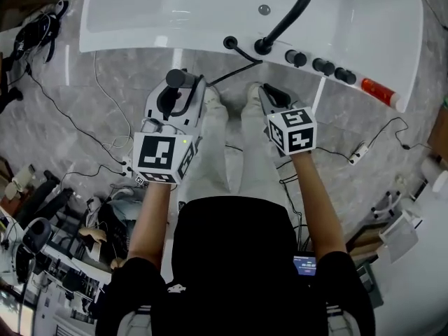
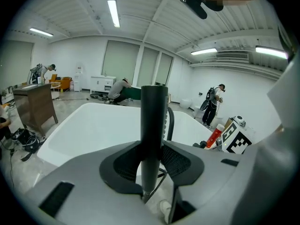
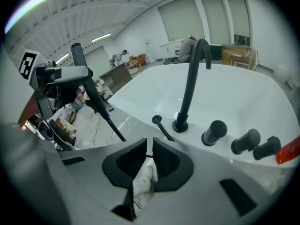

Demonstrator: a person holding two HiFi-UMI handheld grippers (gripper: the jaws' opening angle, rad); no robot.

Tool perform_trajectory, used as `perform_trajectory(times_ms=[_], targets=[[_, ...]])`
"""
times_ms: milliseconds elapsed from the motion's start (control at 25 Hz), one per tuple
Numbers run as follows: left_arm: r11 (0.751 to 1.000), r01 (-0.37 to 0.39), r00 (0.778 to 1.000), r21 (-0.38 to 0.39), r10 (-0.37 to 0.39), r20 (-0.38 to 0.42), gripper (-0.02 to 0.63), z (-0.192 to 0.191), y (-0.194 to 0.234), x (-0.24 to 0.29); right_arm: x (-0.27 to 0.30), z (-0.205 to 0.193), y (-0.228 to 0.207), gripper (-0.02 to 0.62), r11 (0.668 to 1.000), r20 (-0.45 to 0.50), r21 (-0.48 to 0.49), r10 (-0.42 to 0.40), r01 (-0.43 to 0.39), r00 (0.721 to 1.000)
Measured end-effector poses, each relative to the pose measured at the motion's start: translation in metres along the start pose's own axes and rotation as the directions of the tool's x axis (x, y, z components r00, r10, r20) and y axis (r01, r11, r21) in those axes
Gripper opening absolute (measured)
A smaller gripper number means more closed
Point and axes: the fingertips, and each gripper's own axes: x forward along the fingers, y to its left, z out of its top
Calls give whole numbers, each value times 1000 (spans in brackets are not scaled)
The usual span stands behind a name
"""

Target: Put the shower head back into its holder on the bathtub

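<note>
Gripping the shower head (image 2: pixel 154 121) upright in the left gripper (image 2: pixel 152 159), pressing both jaws on its handle, probably for lowering tail-first into the holder (image 1: pixel 230 43) on the tub's (image 1: pixel 126 42) near edge, not yet above it. Keeping the right gripper (image 3: pixel 149 153) closed and empty, clear of the hose (image 3: pixel 164 130).

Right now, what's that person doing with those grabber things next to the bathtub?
A person stands at a white bathtub with a gripper in each hand. The left gripper is clamped on a black shower head, short of the tub. Its hose runs to the round holder on the rim, beside the tall faucet. The right gripper is shut and empty. The shower head is not yet in its holder.
</note>
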Motion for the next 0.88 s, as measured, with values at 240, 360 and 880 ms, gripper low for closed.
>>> perform_trajectory(times_ms=[240,360,880], targets=[[1000,15,999,-9,-16,-42,144,-41,-1,17,31,-29,-14,29,999,-28,21,-26,26,999],[1000,20,998,-14,-21,-60,144,-61,-2,26,49,-45,-20,74,998,-44,40,-37,39,998],[1000,8,997,-9,-8,-83,144,-111,8,50,122,-67,-73,150,972,-15,9,-233,233,972]])
